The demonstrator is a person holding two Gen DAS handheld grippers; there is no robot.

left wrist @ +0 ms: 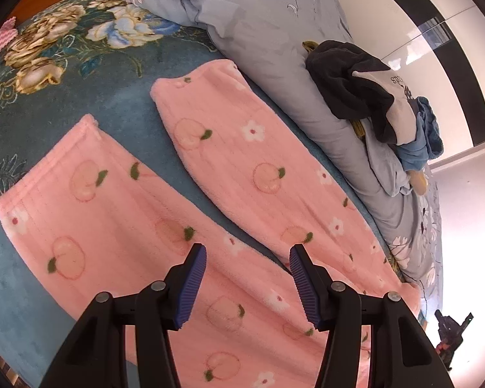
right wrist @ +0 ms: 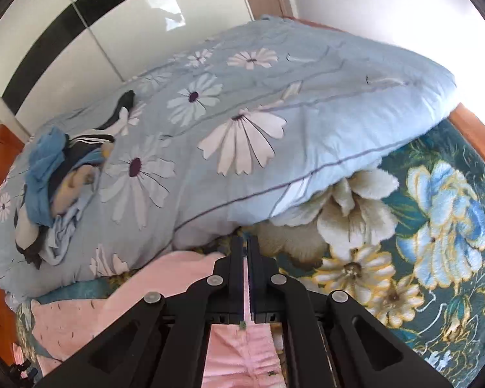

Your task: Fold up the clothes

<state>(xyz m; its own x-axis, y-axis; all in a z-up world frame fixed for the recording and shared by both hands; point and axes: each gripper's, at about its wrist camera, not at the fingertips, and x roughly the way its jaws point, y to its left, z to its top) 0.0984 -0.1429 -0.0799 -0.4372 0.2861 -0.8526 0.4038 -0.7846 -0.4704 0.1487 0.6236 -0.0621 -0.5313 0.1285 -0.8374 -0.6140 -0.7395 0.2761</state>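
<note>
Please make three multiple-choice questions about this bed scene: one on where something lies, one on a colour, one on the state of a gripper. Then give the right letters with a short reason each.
1. Where does the pile of dark and blue clothes lie?
A. on the light blue quilt
B. on the floor
C. on the pink trousers

2. What colour are the fleece trousers with the peach print?
A. grey
B. pink
C. green

3. How do the jaws of the right gripper stand?
A. wide apart over bare blanket
B. out of view
C. closed on pink fabric

Answers:
1 A: both views show the pile resting on top of the daisy-print quilt.
2 B: both trouser legs spread on the floral blanket are pink.
3 C: the right wrist view shows a thin pink strip pinched between the closed fingers, while the left gripper is open.
</note>
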